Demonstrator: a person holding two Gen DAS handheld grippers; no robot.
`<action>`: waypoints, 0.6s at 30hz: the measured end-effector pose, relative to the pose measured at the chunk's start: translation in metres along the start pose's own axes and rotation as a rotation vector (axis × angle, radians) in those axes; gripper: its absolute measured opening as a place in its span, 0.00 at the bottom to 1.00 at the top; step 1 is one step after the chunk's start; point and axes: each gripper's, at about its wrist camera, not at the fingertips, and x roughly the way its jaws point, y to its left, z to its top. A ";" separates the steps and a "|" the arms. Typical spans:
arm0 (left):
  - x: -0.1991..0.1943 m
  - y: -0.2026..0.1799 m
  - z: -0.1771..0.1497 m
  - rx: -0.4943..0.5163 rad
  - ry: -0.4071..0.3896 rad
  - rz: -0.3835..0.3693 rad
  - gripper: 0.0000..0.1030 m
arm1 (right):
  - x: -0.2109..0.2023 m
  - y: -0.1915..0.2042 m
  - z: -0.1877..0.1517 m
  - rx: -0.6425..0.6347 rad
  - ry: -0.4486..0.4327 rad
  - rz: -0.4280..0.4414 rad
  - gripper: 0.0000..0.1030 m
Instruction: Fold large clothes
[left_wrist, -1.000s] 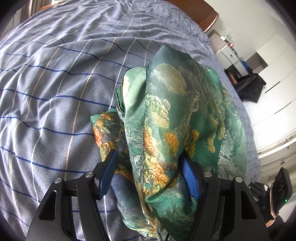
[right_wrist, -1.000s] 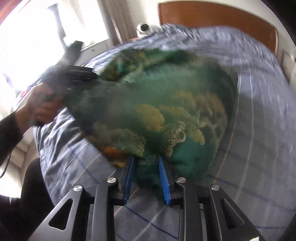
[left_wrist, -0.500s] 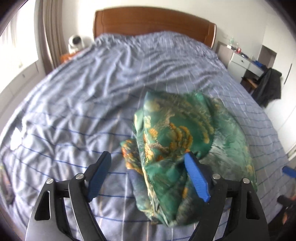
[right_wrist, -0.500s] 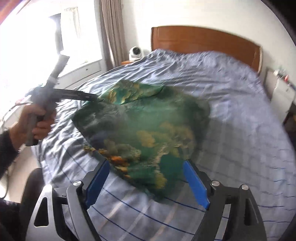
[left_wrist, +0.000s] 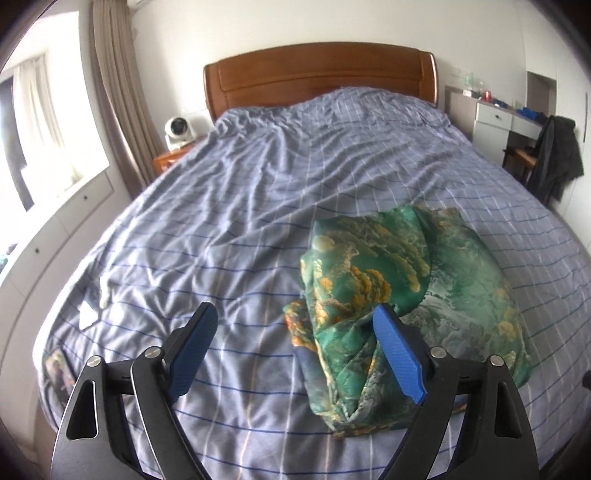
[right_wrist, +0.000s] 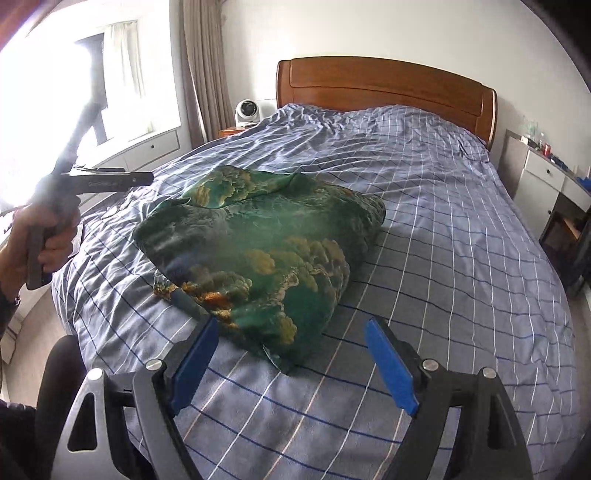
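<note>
Both sets of jaws stand wide apart and hold nothing: the left gripper (left_wrist: 295, 350), with its blue-padded black fingers, hangs above the near edge of the bed, its right pad overlapping the garment in view, though contact cannot be told. The right gripper (right_wrist: 293, 360) likewise gapes, lifted clear of the cloth just ahead of it. Between and beyond them lies the glossy green silk garment printed with gold and orange cloud shapes (right_wrist: 258, 251), gathered into a thick, roughly rectangular bundle on the blue-grey checked bedcover (left_wrist: 221, 221), near the foot of the bed. The bundle looks folded several times, with a loose corner poking out at its lower edge, so the fold seems nearly or wholly finished. Behind stands the brown wooden headboard (right_wrist: 380, 85).
</note>
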 end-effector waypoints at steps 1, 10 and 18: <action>-0.002 0.000 -0.001 0.003 -0.003 0.005 0.89 | 0.000 -0.001 -0.001 0.005 0.001 -0.002 0.81; 0.035 0.047 -0.019 -0.050 0.228 -0.152 0.99 | -0.009 -0.016 -0.002 0.051 0.004 -0.022 0.81; 0.089 0.088 0.013 -0.418 0.315 -0.616 0.99 | 0.012 -0.048 0.007 0.159 0.007 0.046 0.81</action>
